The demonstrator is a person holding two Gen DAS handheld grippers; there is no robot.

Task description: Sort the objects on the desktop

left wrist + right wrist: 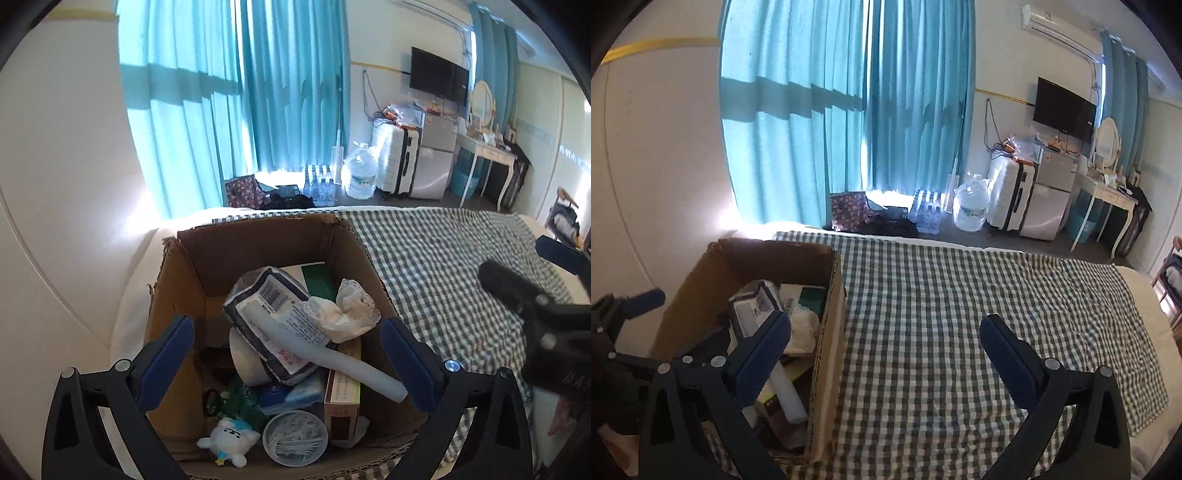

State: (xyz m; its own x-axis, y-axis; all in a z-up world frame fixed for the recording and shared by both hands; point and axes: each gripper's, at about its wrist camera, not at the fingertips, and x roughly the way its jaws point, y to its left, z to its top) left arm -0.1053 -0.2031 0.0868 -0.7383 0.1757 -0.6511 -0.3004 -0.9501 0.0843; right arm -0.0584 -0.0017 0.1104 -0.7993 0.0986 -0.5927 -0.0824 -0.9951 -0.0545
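Note:
An open cardboard box (177, 291) stands on a green-and-white checked cloth (443, 266). It holds a white tube (321, 354), a barcoded packet (273, 295), a crumpled white cloth (343, 310), a round tub of cotton swabs (295, 435), a small white plush toy (229, 439), a brown carton (341, 398) and more. My left gripper (288, 362) hovers open and empty over the box. My right gripper (886, 350) is open and empty over the bare checked cloth (942, 295), just right of the box (827, 332). The left gripper's fingers (646, 299) show at that view's left edge.
The cloth covers a bed beside a white wall. Beyond it are teal curtains (229, 92), a large water jug (362, 173), a white suitcase (395, 158), a small fridge (436, 155), a wall TV (439, 79) and a dressing table (484, 151).

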